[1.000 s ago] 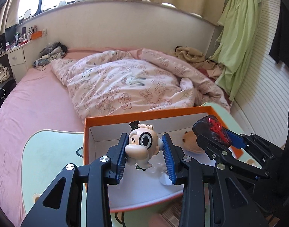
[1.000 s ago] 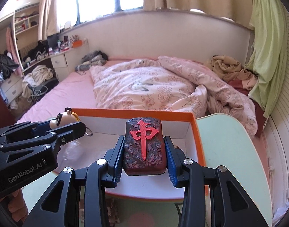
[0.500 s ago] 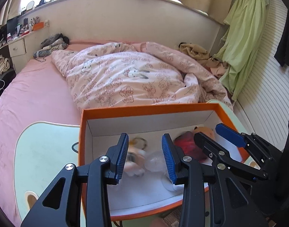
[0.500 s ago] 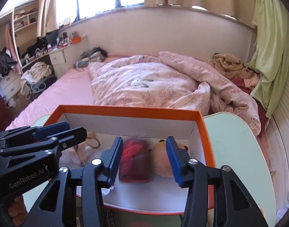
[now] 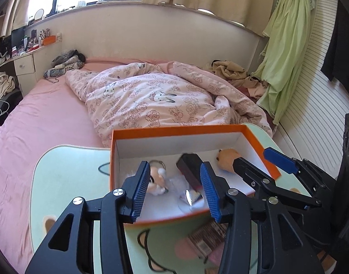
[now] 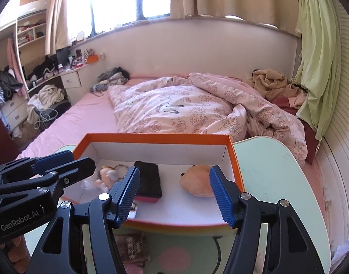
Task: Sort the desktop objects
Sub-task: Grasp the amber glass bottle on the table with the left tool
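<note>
An orange box with a white inside stands on the mint table; it also shows in the right wrist view. Inside lie a cartoon figure keychain, a dark mahjong-tile block and an orange plush. My left gripper is open and empty over the box's near left. My right gripper is open and empty over its near right.
A small brown patterned item lies on the table in front of the box. A clear plastic piece lies in the box. Behind the table is a pink bed with a floral quilt. A green curtain hangs right.
Both grippers opened and dropped their loads into the box: the figure from the left, the mahjong block from the right. Both then drew back and up from the box.
</note>
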The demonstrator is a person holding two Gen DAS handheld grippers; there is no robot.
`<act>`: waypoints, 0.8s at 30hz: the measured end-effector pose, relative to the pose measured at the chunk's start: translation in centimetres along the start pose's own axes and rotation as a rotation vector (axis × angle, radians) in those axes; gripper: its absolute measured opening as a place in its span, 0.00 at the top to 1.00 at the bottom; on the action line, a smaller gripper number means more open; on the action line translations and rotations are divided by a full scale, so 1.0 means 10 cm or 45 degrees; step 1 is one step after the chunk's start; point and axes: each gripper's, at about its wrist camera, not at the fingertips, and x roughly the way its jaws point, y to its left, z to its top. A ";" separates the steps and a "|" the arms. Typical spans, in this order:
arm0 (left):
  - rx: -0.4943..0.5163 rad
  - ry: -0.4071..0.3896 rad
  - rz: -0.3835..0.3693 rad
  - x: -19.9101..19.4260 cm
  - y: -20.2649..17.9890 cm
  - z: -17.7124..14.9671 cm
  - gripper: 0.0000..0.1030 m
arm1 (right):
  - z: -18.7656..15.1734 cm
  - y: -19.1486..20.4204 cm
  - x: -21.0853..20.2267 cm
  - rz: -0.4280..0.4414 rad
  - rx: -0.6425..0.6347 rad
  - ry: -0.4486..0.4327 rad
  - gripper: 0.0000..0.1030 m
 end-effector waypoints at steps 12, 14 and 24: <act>0.100 0.122 -0.077 -0.41 -0.38 -1.01 0.54 | -0.80 -0.35 -0.69 0.033 0.193 0.004 0.39; 0.102 0.135 -0.064 -0.39 -0.44 -1.17 0.54 | -0.95 -0.42 -0.76 0.028 0.222 0.013 0.39; 0.093 0.169 -0.061 -0.28 -0.49 -1.40 0.79 | -1.10 -0.68 -0.87 0.010 0.325 0.016 0.39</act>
